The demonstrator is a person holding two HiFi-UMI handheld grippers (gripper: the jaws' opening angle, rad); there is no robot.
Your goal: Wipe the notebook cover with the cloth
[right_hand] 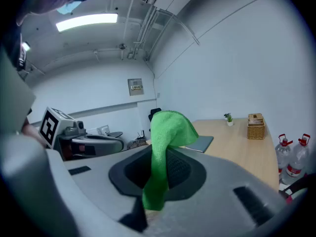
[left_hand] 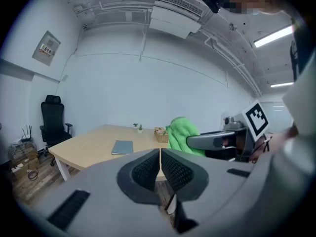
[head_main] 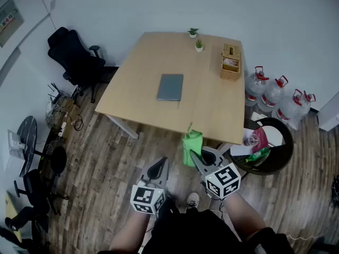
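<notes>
The pale wooden worktop (head_main: 212, 112) fills the upper centre of the head view, with a black office chair (head_main: 74, 57) at its upper left and a row of clear water bottles (head_main: 273, 95) with red handles on the floor at the right edge. Low in the frame, short of the worktop's near edge, the left gripper (head_main: 158, 168) sits lower centre-left with its fingers (left_hand: 144, 170) pressed together and nothing between them. Just to its right, the right gripper (head_main: 197, 156) has its fingers (right_hand: 183, 168) clamped on the green cloth (head_main: 192, 147), which stands up above them and droops over, with a tail hanging below the grip. The grey notebook (head_main: 170, 87) lies flat and closed near the middle of the worktop, well apart from the cloth and both grippers. A wicker basket (head_main: 231, 62) stands toward the worktop's upper right, and two small potted plants (head_main: 193, 32) sit near its far edge.
</notes>
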